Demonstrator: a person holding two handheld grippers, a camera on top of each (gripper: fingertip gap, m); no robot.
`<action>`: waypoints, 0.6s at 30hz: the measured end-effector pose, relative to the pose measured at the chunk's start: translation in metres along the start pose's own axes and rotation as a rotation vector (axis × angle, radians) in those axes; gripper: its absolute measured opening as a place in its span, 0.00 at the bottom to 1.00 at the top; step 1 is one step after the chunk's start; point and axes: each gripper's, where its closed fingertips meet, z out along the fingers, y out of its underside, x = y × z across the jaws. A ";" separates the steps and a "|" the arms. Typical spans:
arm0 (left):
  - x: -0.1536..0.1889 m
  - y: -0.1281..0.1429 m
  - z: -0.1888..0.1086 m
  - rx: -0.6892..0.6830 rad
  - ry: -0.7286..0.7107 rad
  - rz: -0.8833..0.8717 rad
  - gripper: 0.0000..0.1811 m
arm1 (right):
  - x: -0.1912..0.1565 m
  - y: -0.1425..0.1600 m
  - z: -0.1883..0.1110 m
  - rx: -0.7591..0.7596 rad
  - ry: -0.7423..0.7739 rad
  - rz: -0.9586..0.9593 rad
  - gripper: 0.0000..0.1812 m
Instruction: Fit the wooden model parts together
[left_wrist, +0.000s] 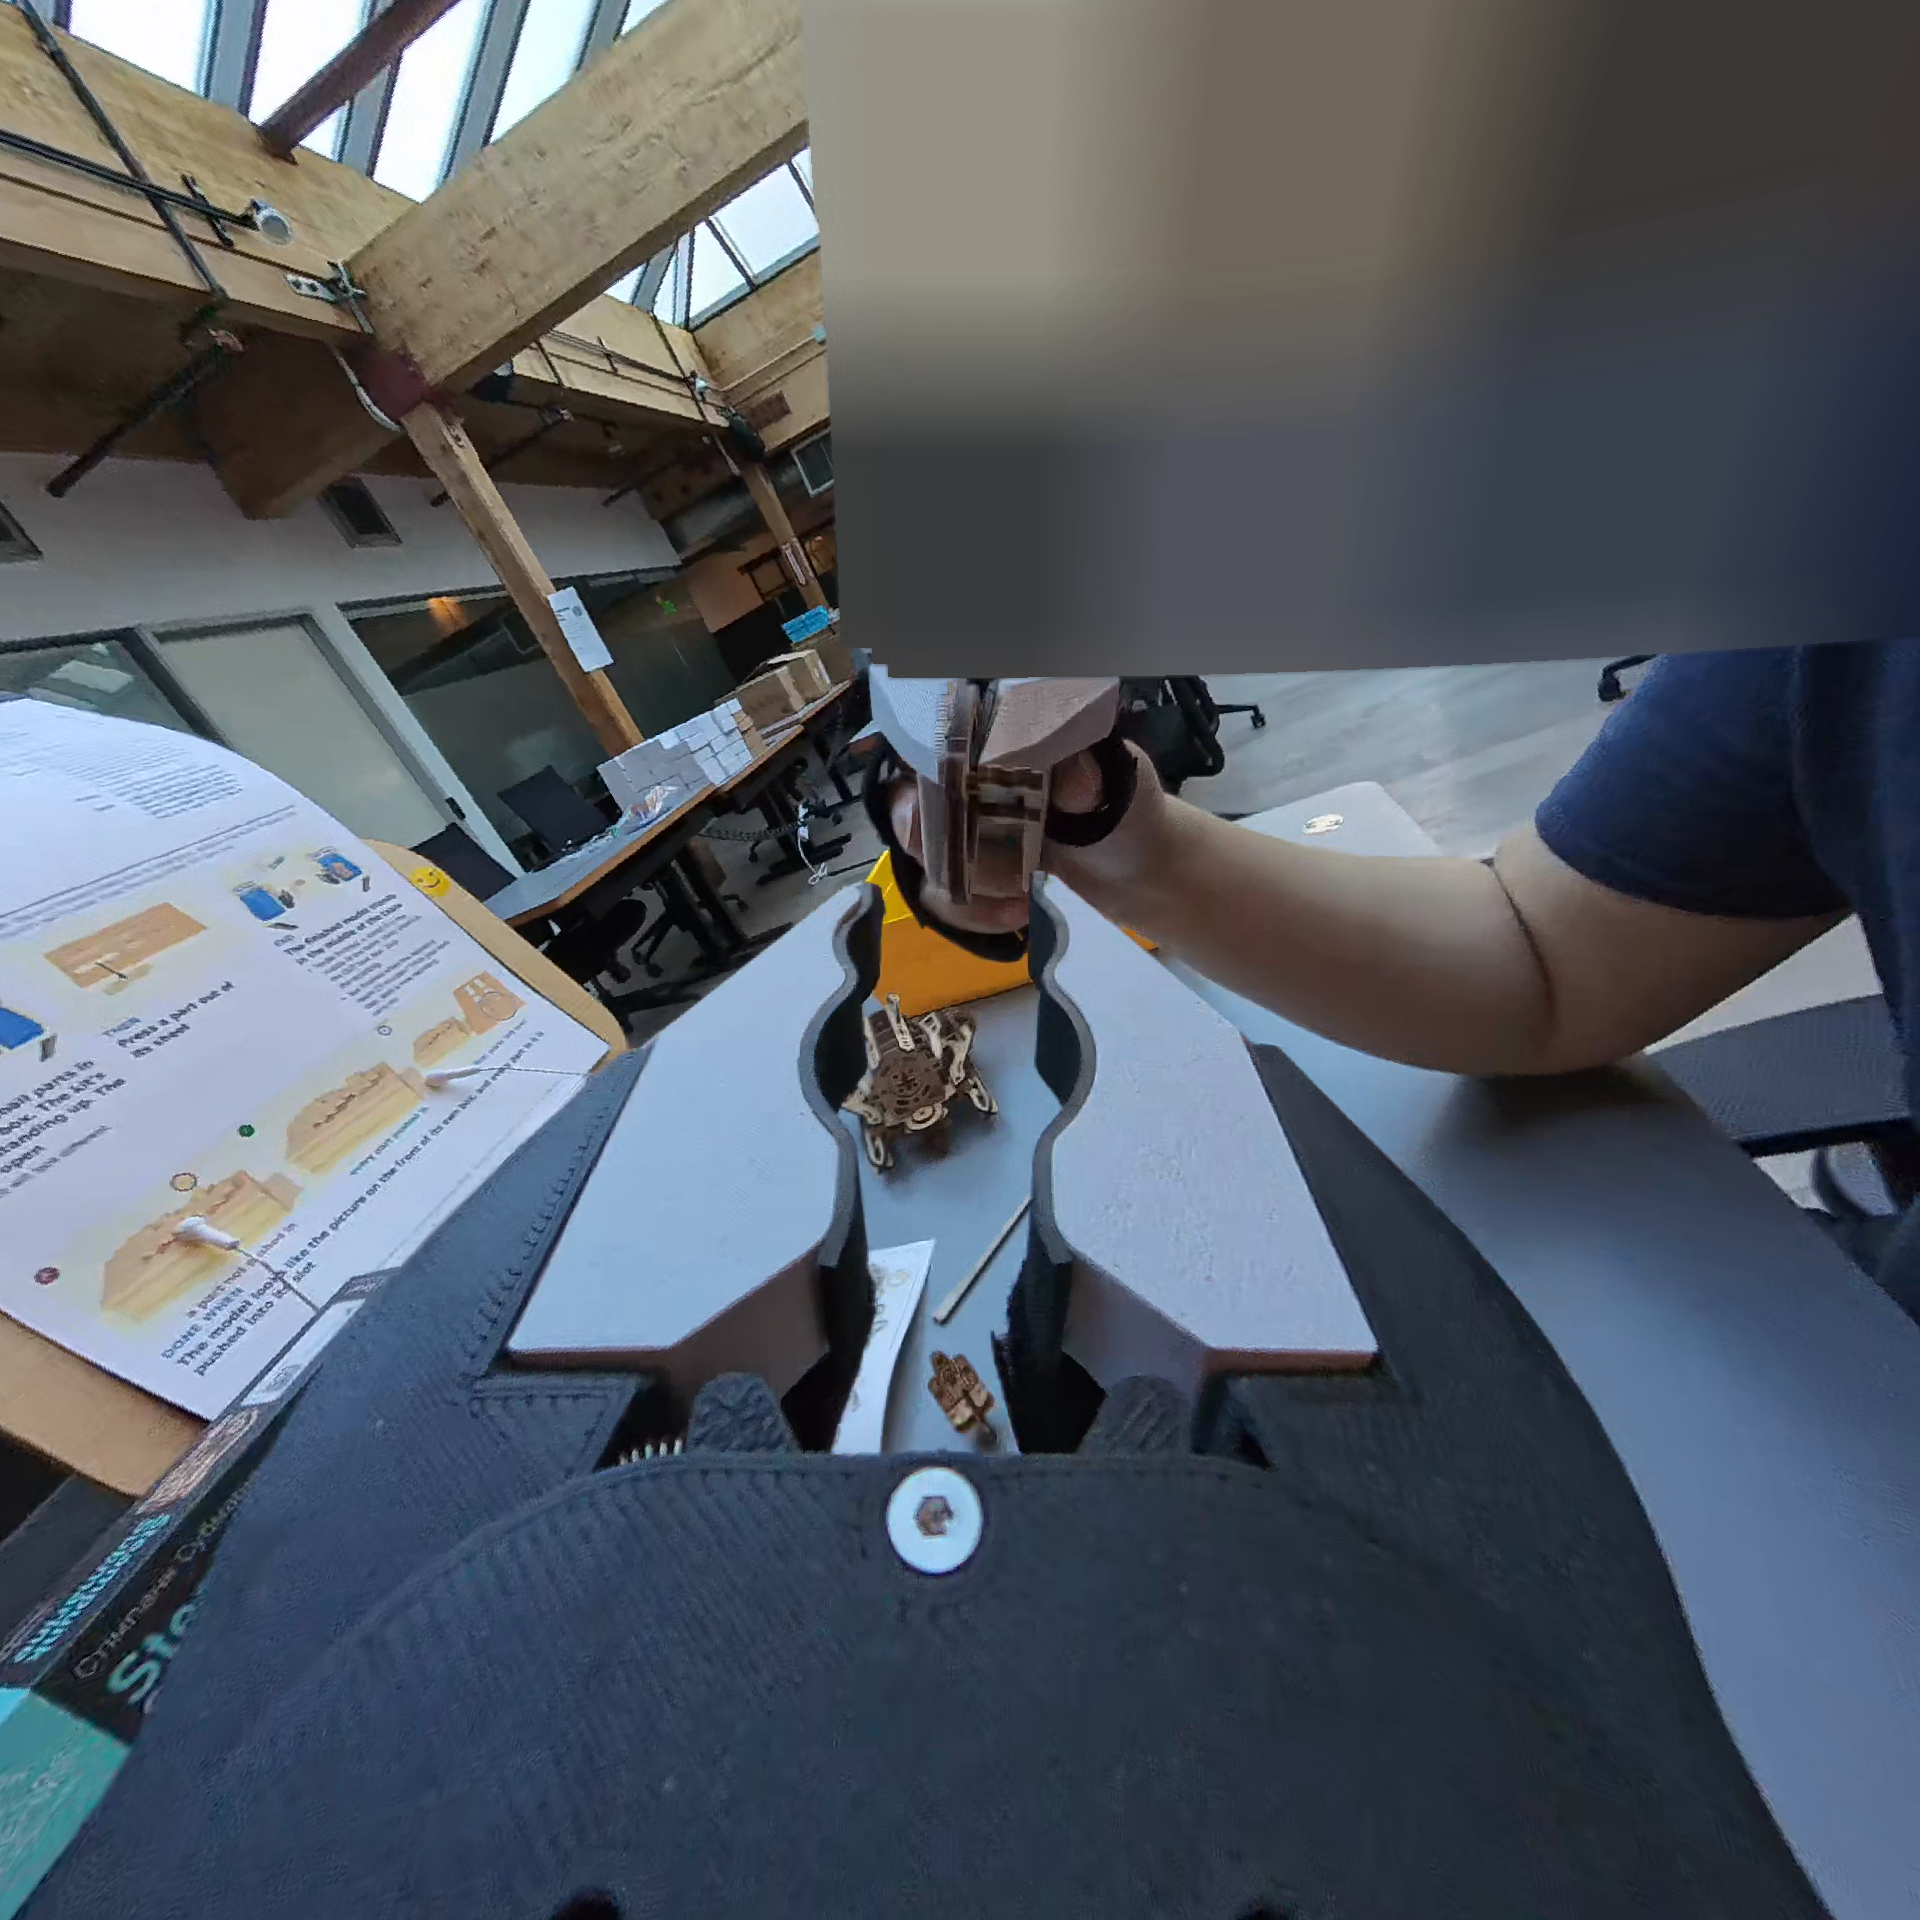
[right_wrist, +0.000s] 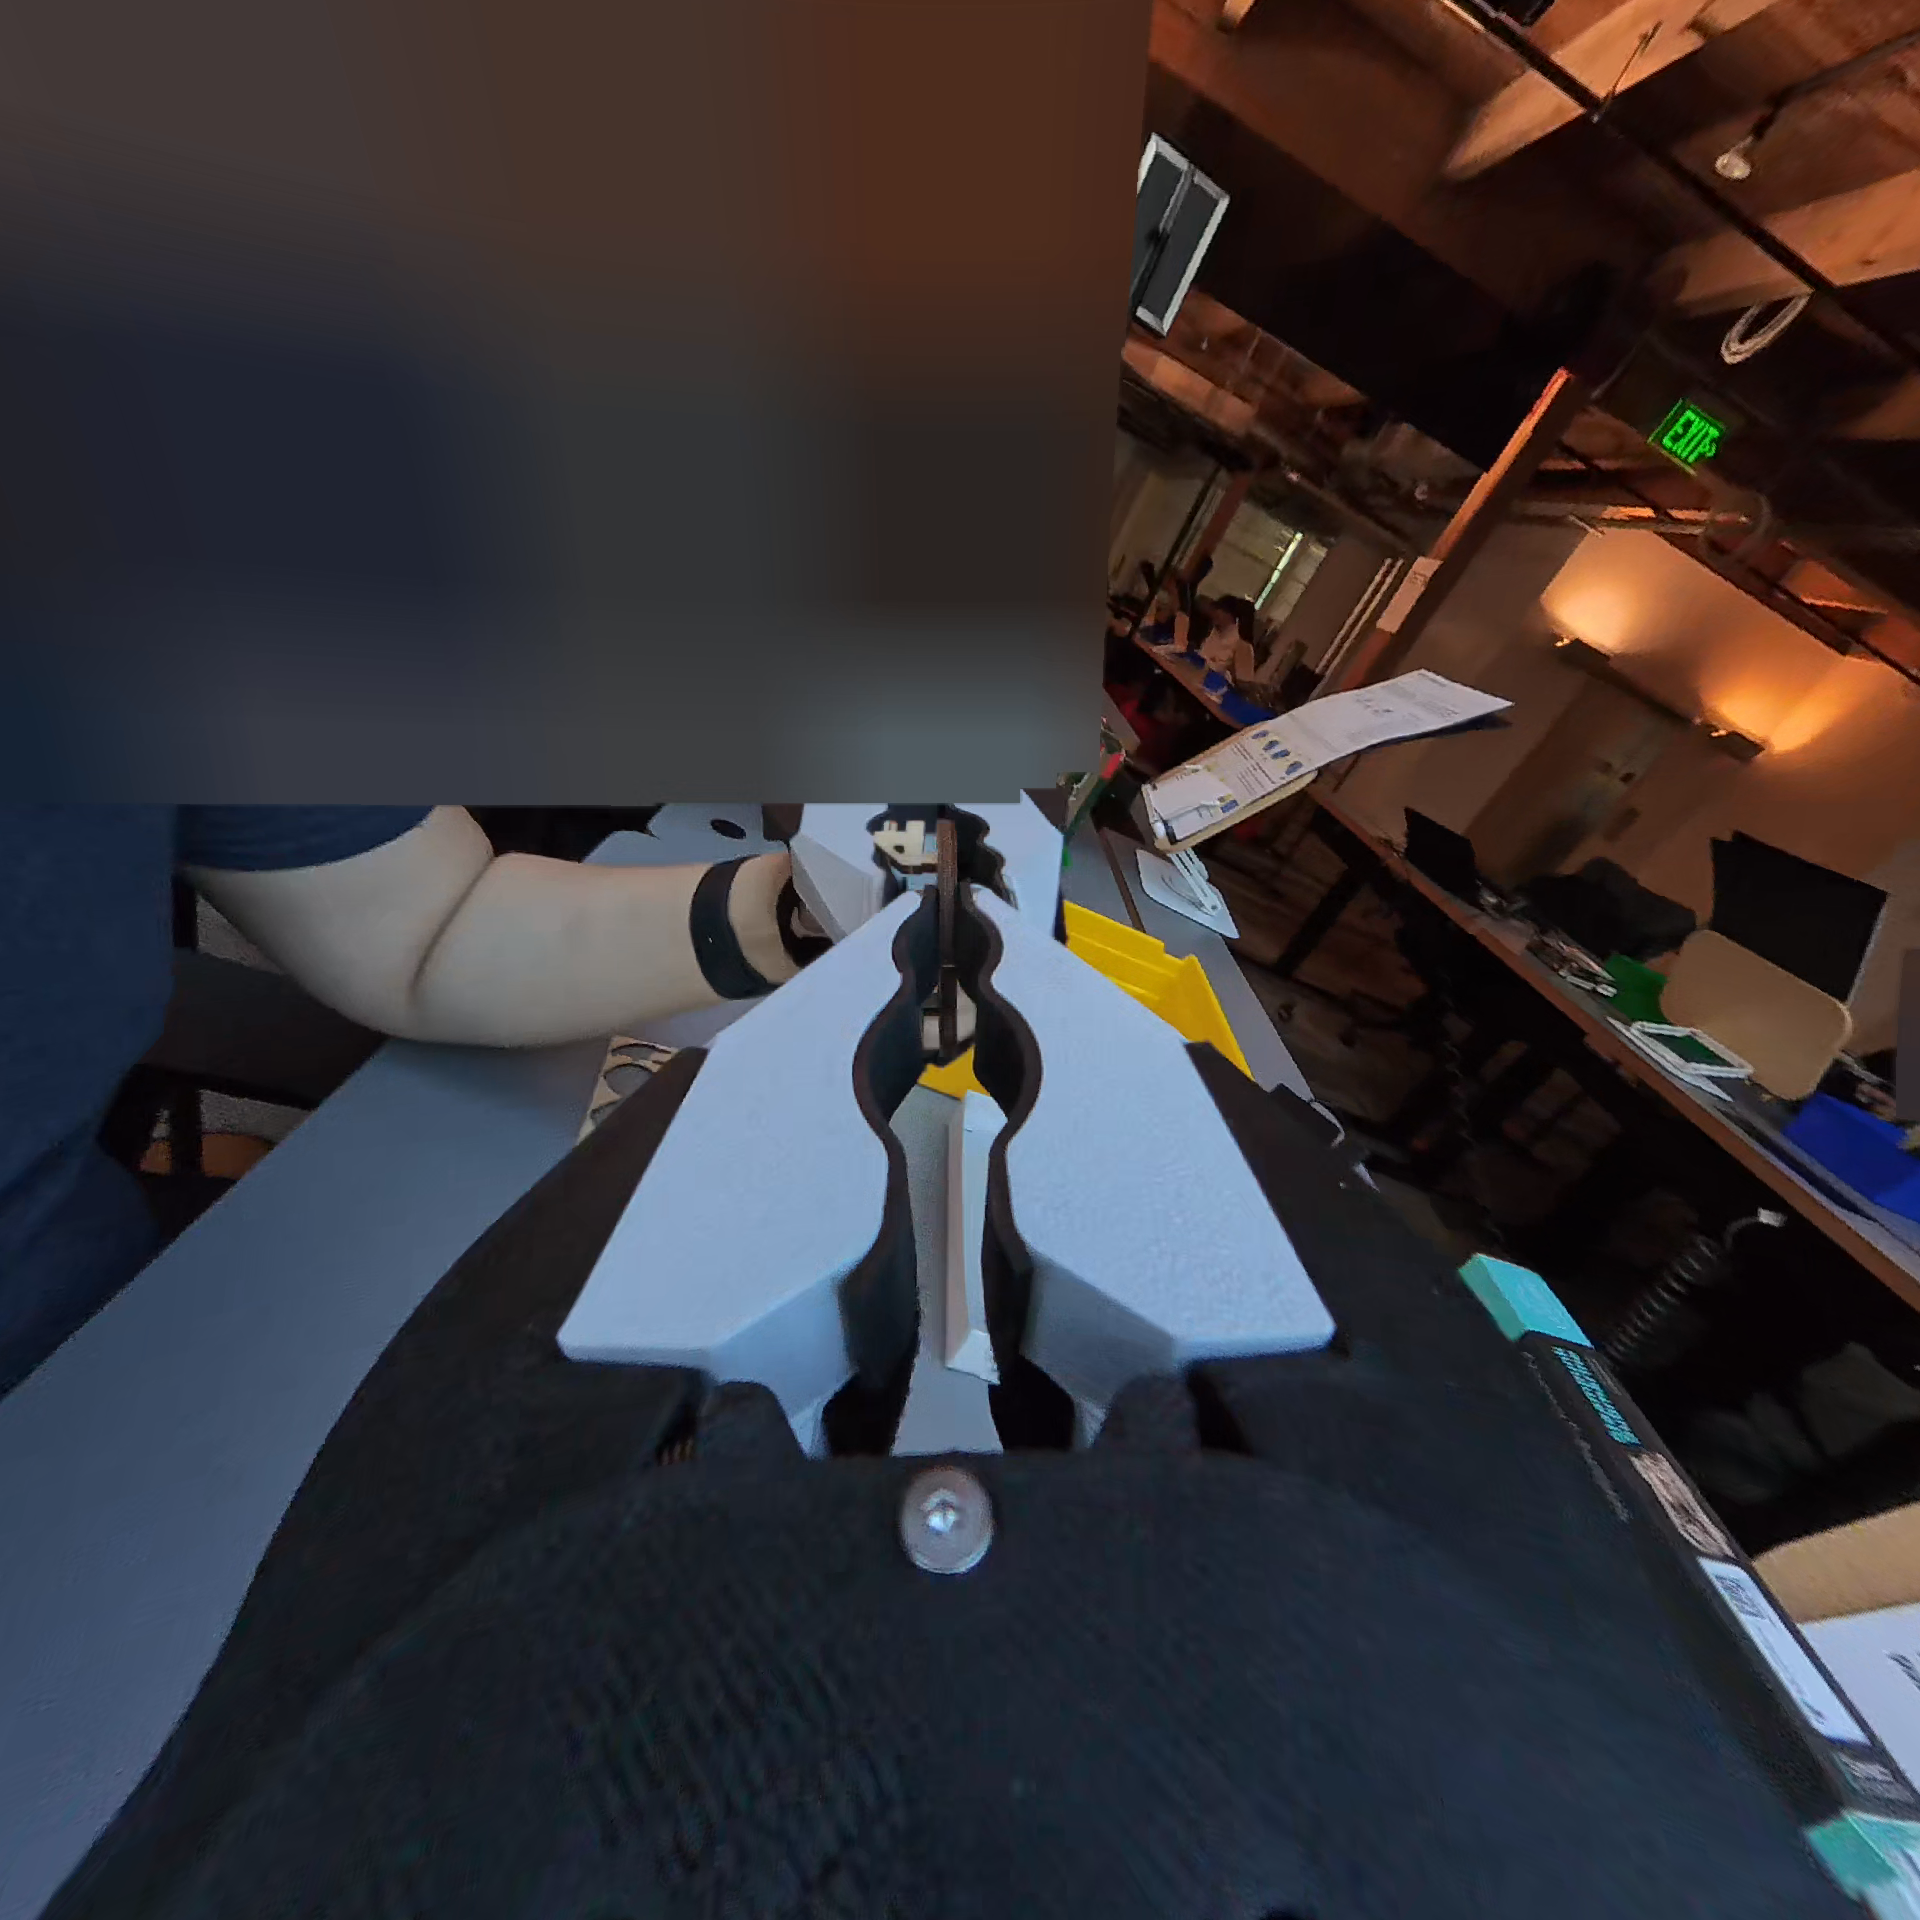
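Yellow bin (left_wrist: 925, 961) behind wooden model (left_wrist: 914, 1081), contents hidden

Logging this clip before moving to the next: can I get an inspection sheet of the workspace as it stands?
Surface: grey table, mostly bare.
Job's things: wooden model standing on the table; small wooden part and thin stick lying nearer the camera; flat wooden piece held up.
Clutter: yellow bin, paper slip, instruction sheet, kit box.
Grippers: left gripper open, empty; right gripper shut on the flat wooden piece.
Cables: nothing seen on the table.
Surroundings: open office, desks, timber beams, skylights.
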 end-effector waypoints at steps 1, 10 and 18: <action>-0.001 -0.002 0.002 0.020 -0.014 0.001 0.12 | -0.001 0.001 0.002 0.012 -0.019 0.023 0.00; 0.004 0.015 0.007 -0.111 -0.004 0.101 0.00 | -0.003 0.024 0.002 -0.184 0.022 -0.072 0.08; 0.013 0.028 0.011 -0.178 0.056 0.077 0.00 | -0.015 0.036 0.008 -0.400 0.073 -0.298 0.10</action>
